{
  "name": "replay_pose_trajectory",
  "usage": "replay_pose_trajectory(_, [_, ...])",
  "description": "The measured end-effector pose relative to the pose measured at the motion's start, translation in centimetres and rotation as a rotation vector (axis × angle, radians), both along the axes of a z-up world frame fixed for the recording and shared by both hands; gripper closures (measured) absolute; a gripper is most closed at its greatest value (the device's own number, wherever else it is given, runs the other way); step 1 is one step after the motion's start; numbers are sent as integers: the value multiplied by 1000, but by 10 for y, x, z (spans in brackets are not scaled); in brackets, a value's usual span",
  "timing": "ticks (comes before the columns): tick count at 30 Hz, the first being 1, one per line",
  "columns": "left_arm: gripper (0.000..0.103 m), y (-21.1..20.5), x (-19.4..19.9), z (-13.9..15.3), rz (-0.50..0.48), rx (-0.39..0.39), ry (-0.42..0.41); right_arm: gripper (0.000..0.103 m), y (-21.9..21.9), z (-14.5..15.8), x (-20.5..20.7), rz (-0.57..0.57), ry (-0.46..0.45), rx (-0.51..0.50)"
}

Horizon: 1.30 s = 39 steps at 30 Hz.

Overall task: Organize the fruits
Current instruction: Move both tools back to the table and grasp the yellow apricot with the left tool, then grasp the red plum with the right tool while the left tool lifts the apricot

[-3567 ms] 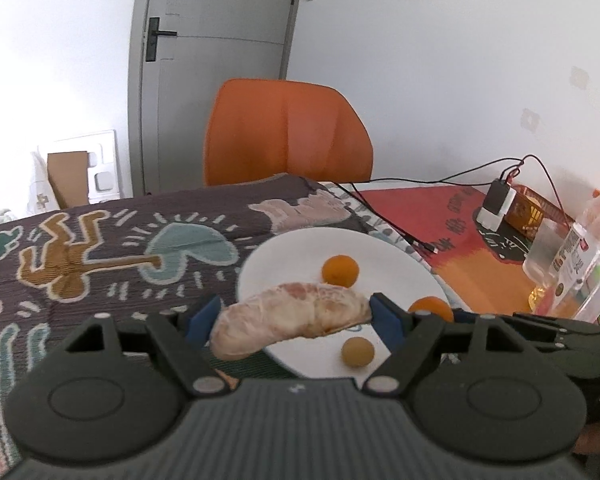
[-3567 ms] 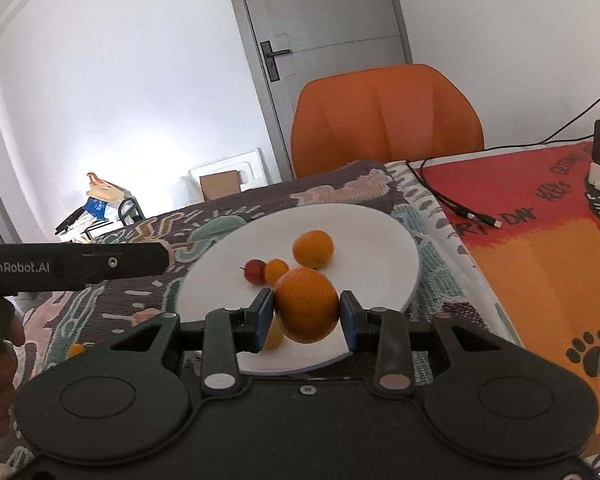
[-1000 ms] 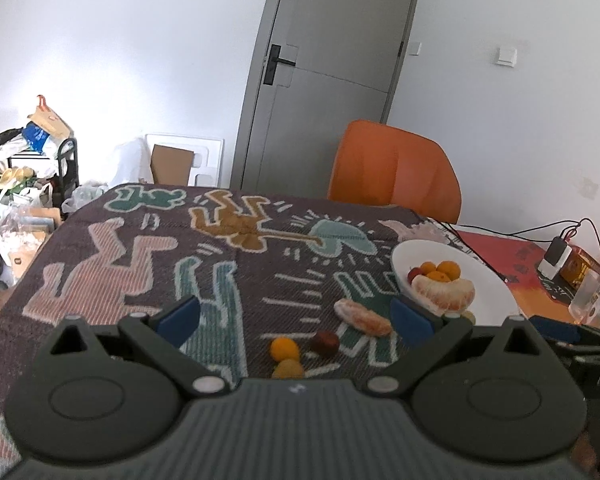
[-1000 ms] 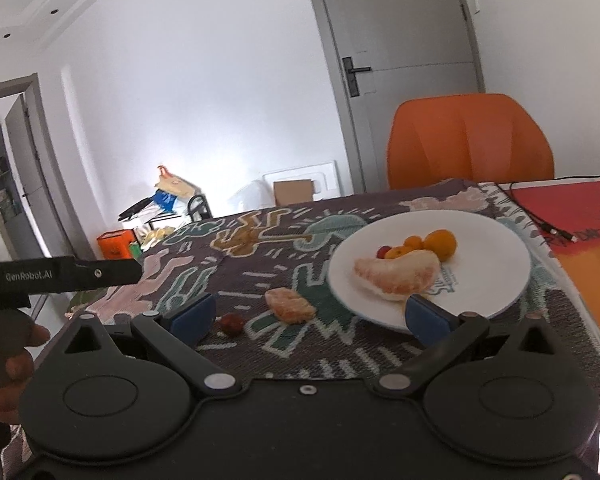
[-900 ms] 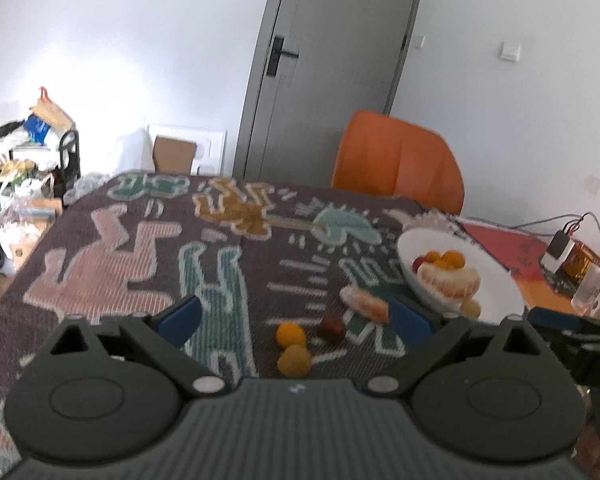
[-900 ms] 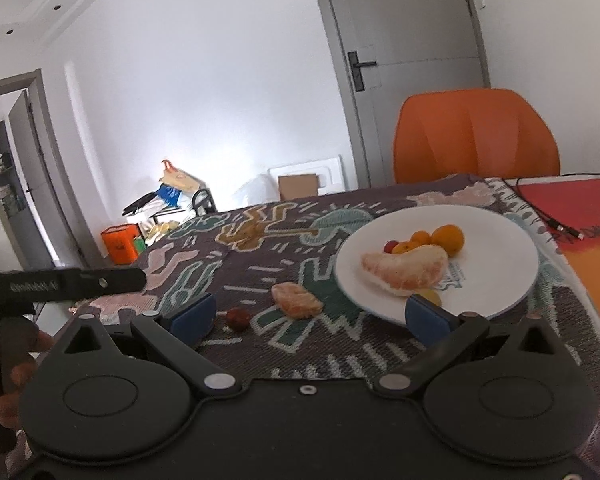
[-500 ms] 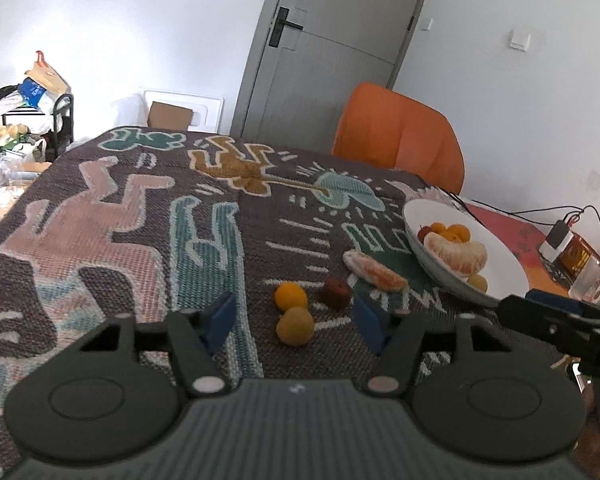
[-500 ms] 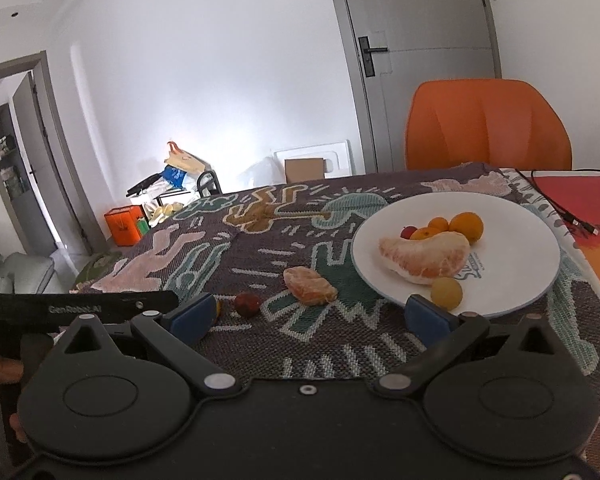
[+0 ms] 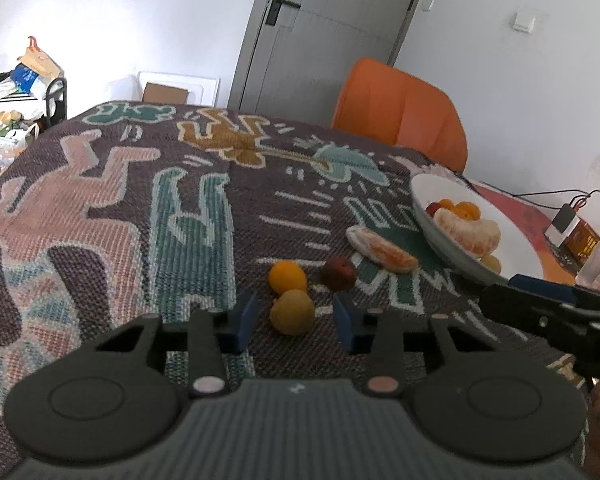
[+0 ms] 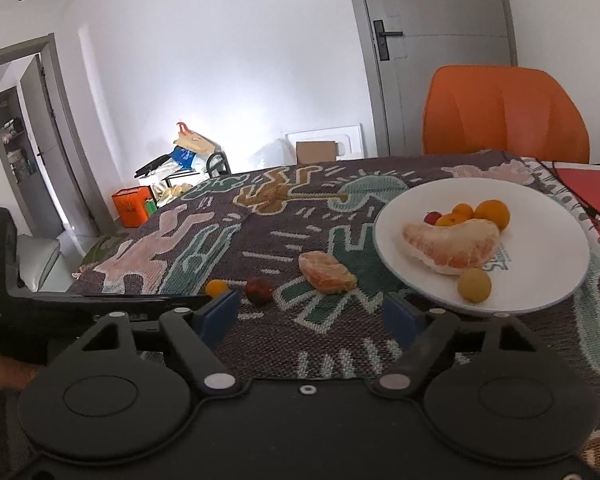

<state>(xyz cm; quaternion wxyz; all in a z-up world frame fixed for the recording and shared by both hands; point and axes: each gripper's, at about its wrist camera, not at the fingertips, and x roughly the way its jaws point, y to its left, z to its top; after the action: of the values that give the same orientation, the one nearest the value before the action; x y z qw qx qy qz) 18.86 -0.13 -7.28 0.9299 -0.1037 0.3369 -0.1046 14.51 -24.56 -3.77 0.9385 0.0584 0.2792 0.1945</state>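
My left gripper (image 9: pixel 296 322) hangs low over the patterned cloth with its jaws closing. A small yellow fruit (image 9: pixel 292 312) lies between the blue pads, with a gap on each side. Just beyond it lie an orange fruit (image 9: pixel 287 277), a dark red fruit (image 9: pixel 339 273) and a peeled citrus piece (image 9: pixel 382 250). The white plate (image 10: pixel 540 240) holds a large peeled segment (image 10: pixel 452 246), a yellow fruit (image 10: pixel 475 285) and small orange and red fruits. My right gripper (image 10: pixel 310 316) is also closing with nothing between its pads. The citrus piece (image 10: pixel 327 272) lies just ahead of it.
An orange chair (image 9: pixel 400 108) stands behind the table. Cables and a charger block (image 9: pixel 562 224) lie on the red mat at the right, near clear bottles at the frame's edge. A hand (image 10: pixel 4 372) holds the left gripper's handle at the lower left of the right wrist view.
The large segment and the orange that the grippers once held now lie on the plate. Over the last second both grippers sank toward the cloth and narrowed, the left one around the yellow fruit.
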Motion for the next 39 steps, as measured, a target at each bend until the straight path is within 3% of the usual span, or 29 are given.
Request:
replay_pose_trajectory(2, [68, -2, 1, -4, -3, 15, 3, 24, 4, -1, 2, 10, 5, -5])
replay_pose_trajectory(3, [79, -1, 2, -5, -2, 11, 8, 24, 6, -1, 3, 16, 7, -7])
replay_pose_trajectory(5, [80, 2, 3, -6, 9, -12, 14, 24, 9, -2, 6, 26, 16, -8])
replay_pose_trajectory(10, [80, 2, -6, 5, -16, 15, -7, 24, 19, -8, 16, 51, 49, -7])
replay_pose_trajectory(20, [80, 25, -10, 24, 29, 10, -36, 56, 36, -17, 43, 84, 114, -1])
replay_pose_trajectory(35, [80, 50, -5, 32, 92, 5, -45, 58, 62, -22, 68, 128, 140, -27])
replay_pose_trajectory(37, [80, 51, -2, 33, 97, 1, -42, 60, 65, -23, 71, 125, 144, -32])
replay_pose_trajectory(39, [80, 51, 0, 34, 93, 1, -43, 71, 68, -25, 74, 129, 155, -35])
